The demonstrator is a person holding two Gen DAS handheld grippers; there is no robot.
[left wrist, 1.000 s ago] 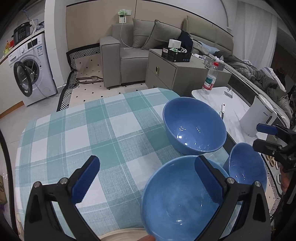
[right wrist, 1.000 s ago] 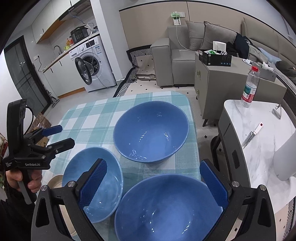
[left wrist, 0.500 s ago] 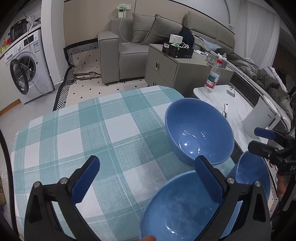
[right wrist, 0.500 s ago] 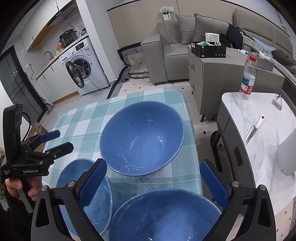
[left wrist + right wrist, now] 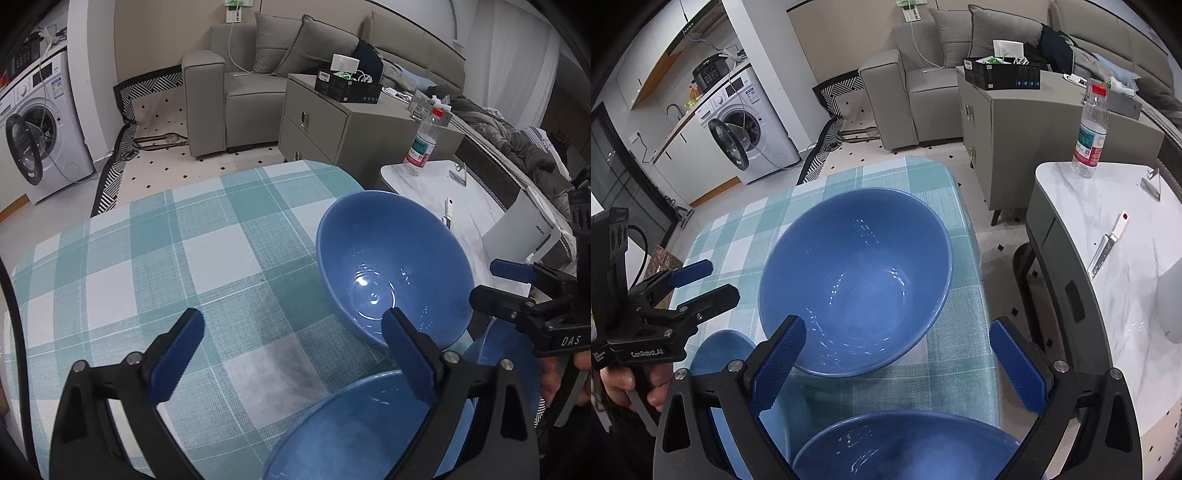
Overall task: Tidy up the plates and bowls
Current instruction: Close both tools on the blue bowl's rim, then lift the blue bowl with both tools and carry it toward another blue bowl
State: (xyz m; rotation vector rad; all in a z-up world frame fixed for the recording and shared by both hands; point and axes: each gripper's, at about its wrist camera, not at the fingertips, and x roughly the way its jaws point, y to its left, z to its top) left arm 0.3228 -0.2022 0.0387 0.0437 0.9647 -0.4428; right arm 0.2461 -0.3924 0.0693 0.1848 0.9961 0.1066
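Three blue bowls on the teal checked tablecloth point(image 5: 155, 266). My left wrist view shows mostly bare cloth on its left side, with the big bowl point(image 5: 391, 273) off to the right and the near bowl point(image 5: 354, 428) at the bottom edge under my right finger. It also catches the white appliance point(image 5: 521, 232) on the marble side table point(image 5: 469, 206), which the right view only clips as a blur at the edge.

My right wrist view puts the big bowl point(image 5: 855, 284) dead centre, near the table's right edge, and shows the kitchen counter and washing machine point(image 5: 746, 122) more fully. The water bottle point(image 5: 1089, 133) and knife point(image 5: 1108, 243) on the marble top read clearer here. A third, smaller bowl point(image 5: 720, 354) sits at lower left, partly behind my left finger; the left view shows it only as a sliver behind my other tool.

My left gripper point(image 5: 291, 354): jaws wide but closing, nothing between the pads, only cloth behind the gap; no contact that I can see. A hand point(image 5: 626, 380) grips its handle in the right view.

My right gripper point(image 5: 897, 363): jaws wide apart, holding nothing, hovering over the gap between the big bowl and the near bowl point(image 5: 908, 446). Left pad overlaps the big bowl's near rim in view; touching or not, can't tell.
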